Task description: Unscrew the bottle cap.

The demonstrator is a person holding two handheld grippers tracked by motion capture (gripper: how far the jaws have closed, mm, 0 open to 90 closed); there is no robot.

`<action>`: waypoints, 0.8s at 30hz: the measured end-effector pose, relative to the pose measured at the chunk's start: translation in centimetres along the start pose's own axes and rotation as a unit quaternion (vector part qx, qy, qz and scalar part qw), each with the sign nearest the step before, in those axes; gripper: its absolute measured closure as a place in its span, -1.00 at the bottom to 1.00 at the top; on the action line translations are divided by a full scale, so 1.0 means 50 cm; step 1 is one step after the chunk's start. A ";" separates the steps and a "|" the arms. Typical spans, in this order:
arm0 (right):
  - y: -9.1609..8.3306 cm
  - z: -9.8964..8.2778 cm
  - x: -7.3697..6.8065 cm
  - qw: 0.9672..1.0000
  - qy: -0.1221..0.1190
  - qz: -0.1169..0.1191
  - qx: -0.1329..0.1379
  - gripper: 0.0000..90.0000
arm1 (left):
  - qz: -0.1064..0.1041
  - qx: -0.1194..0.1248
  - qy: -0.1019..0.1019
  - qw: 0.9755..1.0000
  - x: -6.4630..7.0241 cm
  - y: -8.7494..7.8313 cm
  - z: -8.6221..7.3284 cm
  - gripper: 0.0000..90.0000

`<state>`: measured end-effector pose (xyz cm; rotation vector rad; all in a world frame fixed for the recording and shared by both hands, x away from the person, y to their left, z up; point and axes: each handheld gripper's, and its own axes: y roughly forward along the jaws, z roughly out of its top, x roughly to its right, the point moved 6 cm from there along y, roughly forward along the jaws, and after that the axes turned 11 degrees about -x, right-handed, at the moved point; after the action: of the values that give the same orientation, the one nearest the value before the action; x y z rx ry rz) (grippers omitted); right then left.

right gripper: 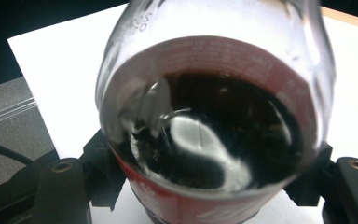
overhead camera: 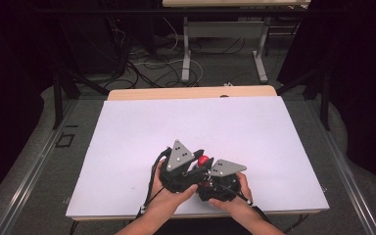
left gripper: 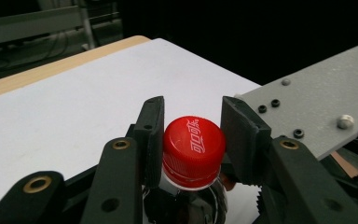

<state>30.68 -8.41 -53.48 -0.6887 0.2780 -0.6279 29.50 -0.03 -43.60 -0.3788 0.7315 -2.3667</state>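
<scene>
Two grippers on one cola bottle (right gripper: 214,140) nr table's (overhead camera: 127,127) front edge: right gripper (right gripper: 209,186) clamps slick, heavy-ish body; left gripper (left gripper: 192,135) pinches ribbed red cap (left gripper: 193,144), best twist hold.

A clear bottle (right gripper: 214,126) of dark drink is sitting clamped between the right tool's (right gripper: 209,186) black jaws, its red label band showing. Behind it, the white desk (right gripper: 60,74) is stretching away.
</scene>
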 end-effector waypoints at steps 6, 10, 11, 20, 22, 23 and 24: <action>0.000 0.003 -0.006 1.000 -0.010 0.006 0.007 -0.36 | -0.045 -0.008 0.001 0.999 -0.026 -0.023 0.008 0.02; -0.002 0.005 -0.012 0.999 -0.015 0.028 0.015 -0.36 | -0.103 -0.013 0.026 0.994 -0.050 -0.044 0.018 -0.10; -0.004 0.005 -0.015 0.999 -0.020 0.041 0.010 -0.36 | -0.123 -0.016 0.040 0.992 -0.057 -0.048 0.020 -0.10; -0.009 0.011 -0.040 0.996 -0.053 0.072 0.022 -0.36 | -0.264 -0.044 0.127 0.955 -0.080 -0.061 0.010 -0.01; -0.011 0.011 -0.045 0.995 -0.063 0.077 0.020 -0.36 | -0.274 -0.047 0.138 0.951 -0.078 -0.059 0.005 0.03; -0.012 0.011 -0.047 0.994 -0.067 0.080 0.022 -0.36 | -0.279 -0.048 0.146 0.948 -0.076 -0.057 0.003 0.05; -0.012 0.011 -0.051 0.994 -0.068 0.084 0.022 -0.36 | -0.289 -0.049 0.152 0.944 -0.073 -0.057 0.001 0.05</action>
<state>28.66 -6.93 -52.57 -0.6540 0.1935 -0.4231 30.95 4.14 -42.21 -0.2986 0.9869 -2.9957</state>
